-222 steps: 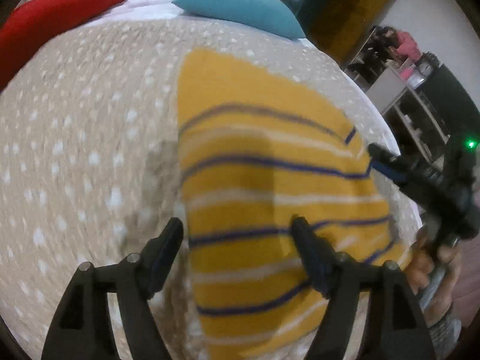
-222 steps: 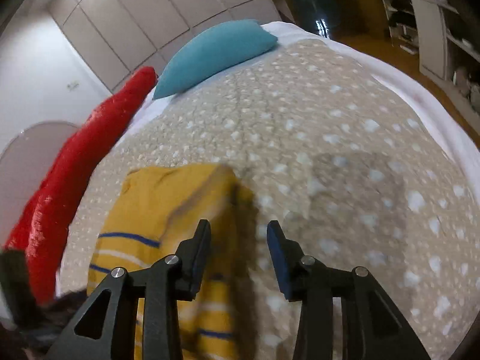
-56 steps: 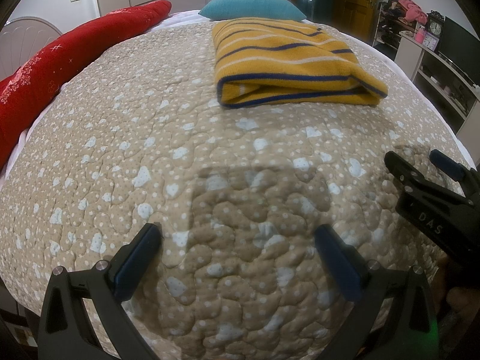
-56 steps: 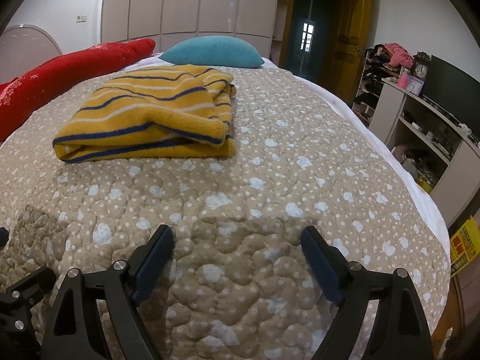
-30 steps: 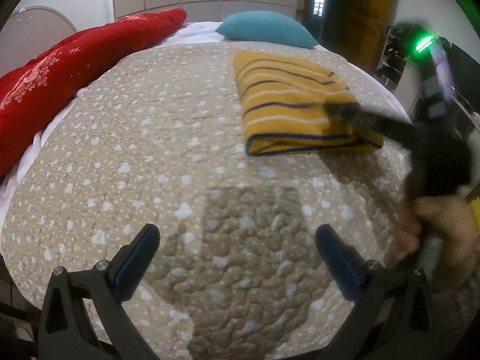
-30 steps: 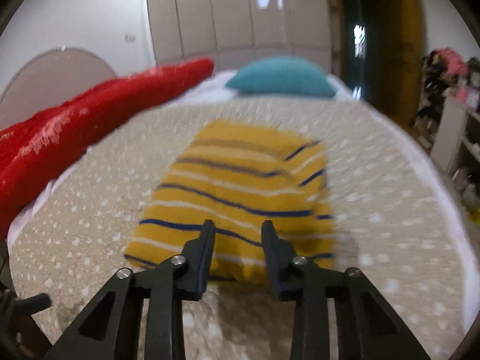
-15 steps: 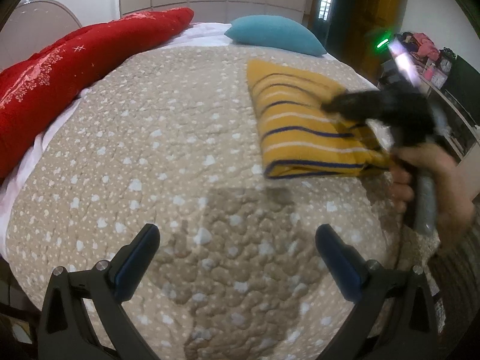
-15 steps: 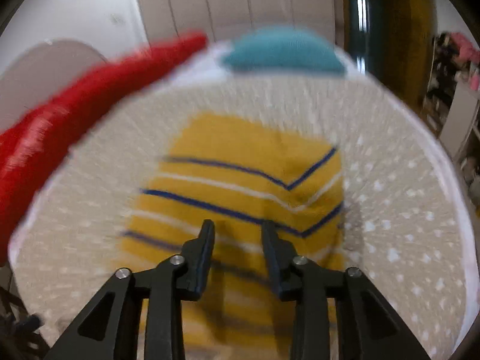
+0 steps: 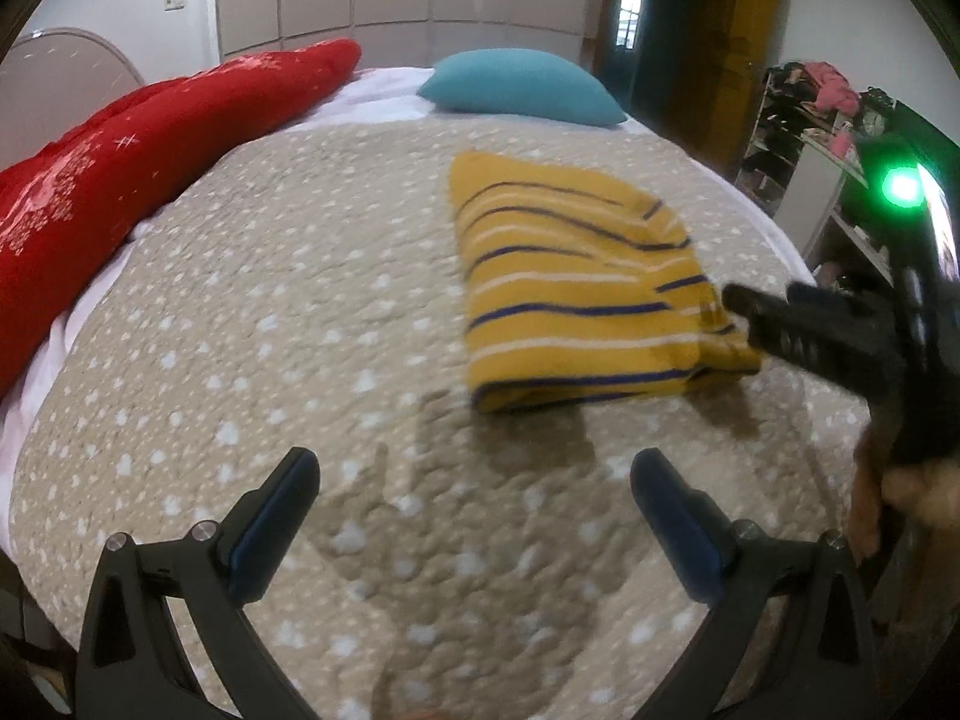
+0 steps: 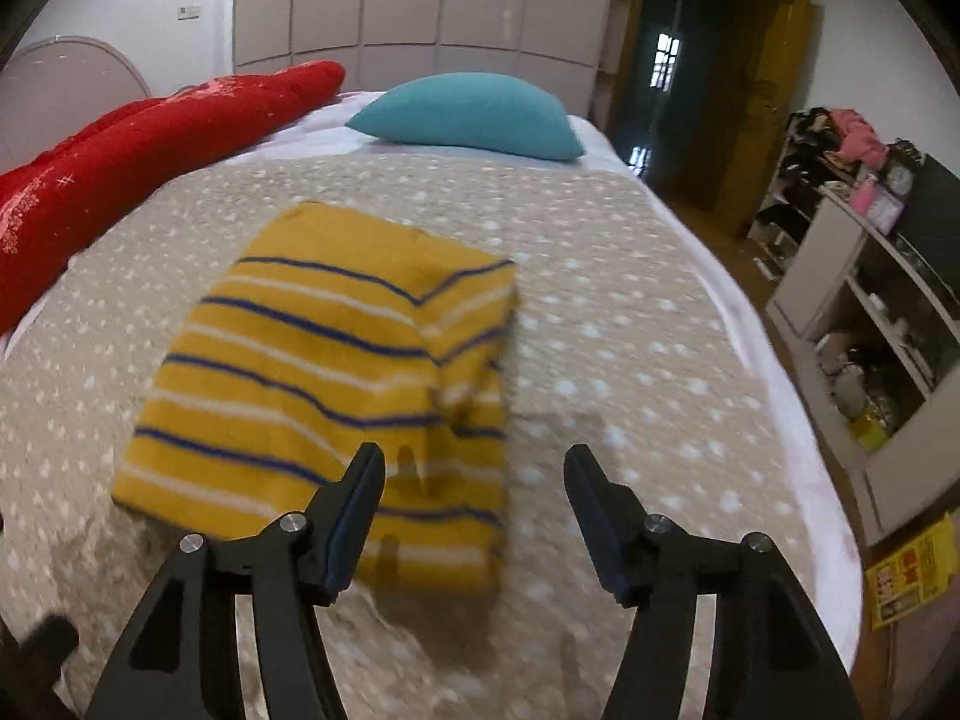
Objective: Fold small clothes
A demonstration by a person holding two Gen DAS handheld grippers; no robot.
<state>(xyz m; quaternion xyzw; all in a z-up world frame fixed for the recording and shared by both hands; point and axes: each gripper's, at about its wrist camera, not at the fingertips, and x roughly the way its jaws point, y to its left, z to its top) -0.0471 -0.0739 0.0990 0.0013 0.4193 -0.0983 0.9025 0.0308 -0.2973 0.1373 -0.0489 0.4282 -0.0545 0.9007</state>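
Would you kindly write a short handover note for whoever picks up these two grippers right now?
Left gripper: jaws open, empty, above the beige dotted quilt.
Right gripper: jaws open, empty, at the near right corner of the yellow knit garment with blue and white stripes.
Garment: folded into a compact rectangle on the quilt, short of the teal pillow.
Left: perhaps tidy the loose right edge; no other clothes visible.

Right hand-held gripper (image 10: 468,501): jaws narrow half a second ago, now spread wide (over near right corner of folded striped garment (image 10: 336,384)); garment's right edge rumpled.
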